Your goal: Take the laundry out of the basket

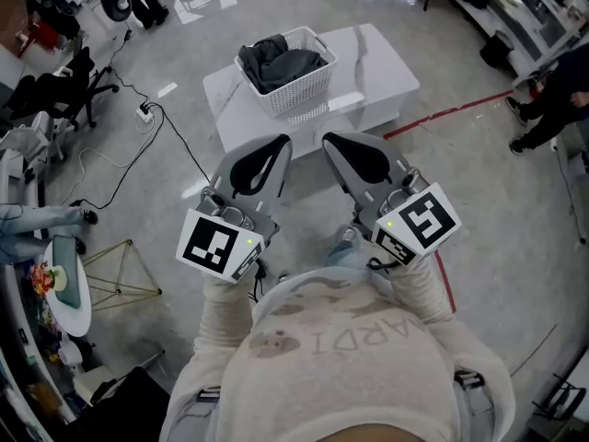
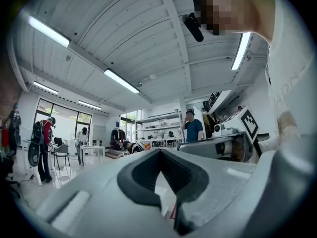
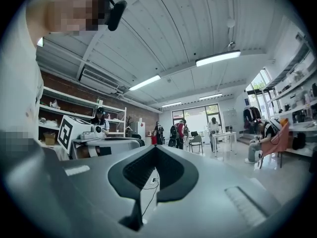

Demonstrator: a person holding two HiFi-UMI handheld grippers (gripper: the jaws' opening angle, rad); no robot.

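You're holding both claws close in front of you, side by side. The left claw (image 1: 279,144) and right claw (image 1: 331,142) are both pinched together with nothing in them. Farther out, well apart from them, the dark laundry (image 1: 281,63) is piled in the white basket (image 1: 306,92) on the white bench (image 1: 379,74).

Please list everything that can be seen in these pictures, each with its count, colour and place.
table: one, white, on the grey floor ahead of the person.
basket: one, white, on the table's left part.
laundry: one pile, dark grey, in the basket.
tape: one line, red, on the floor right of the table.
power strip: one, white, on the floor left of the table, with a black cable.
wire stand: one, yellow, lower left.
people: several, around the room.
left gripper: one, grey, shut, empty.
right gripper: one, grey, shut, empty.
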